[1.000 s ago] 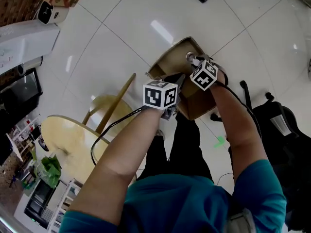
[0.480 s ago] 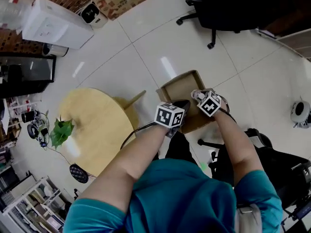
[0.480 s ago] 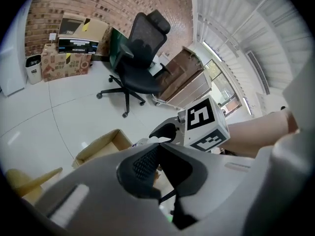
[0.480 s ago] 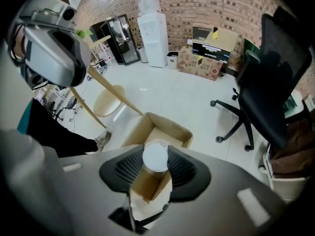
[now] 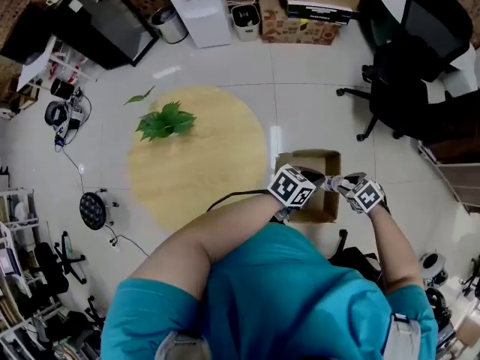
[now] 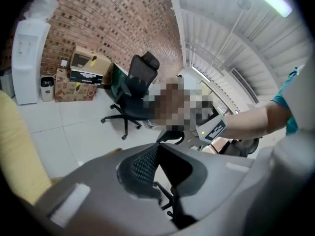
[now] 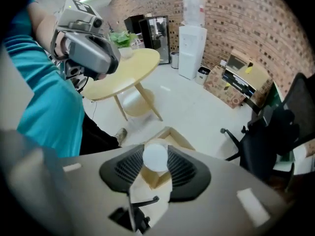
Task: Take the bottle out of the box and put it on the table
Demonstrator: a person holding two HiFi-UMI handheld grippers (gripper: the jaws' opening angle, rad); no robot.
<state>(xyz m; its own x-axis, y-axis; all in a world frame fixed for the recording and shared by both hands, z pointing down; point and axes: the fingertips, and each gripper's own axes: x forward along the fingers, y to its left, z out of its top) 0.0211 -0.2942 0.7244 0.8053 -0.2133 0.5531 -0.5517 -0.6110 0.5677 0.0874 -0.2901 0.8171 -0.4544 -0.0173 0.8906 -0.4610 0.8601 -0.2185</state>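
Evidently mid-extraction: the right gripper (image 5: pixel 341 184) pinched the bottle (image 7: pixel 155 156) at its white top, above the box (image 5: pixel 309 156). The left gripper (image 6: pixel 157 149) was pressed together, empty. Next move — carry the bottle over to the table (image 5: pixel 202 163) and set it upright.

Cardboard box (image 5: pixel 307 155), round table (image 5: pixel 202 178) — plant (image 5: pixel 166 121) atop

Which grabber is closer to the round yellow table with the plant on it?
Left. The left gripper is just off the table's rim, above the box. The right gripper, gripping the bottle, sits beyond it, farther from the table.
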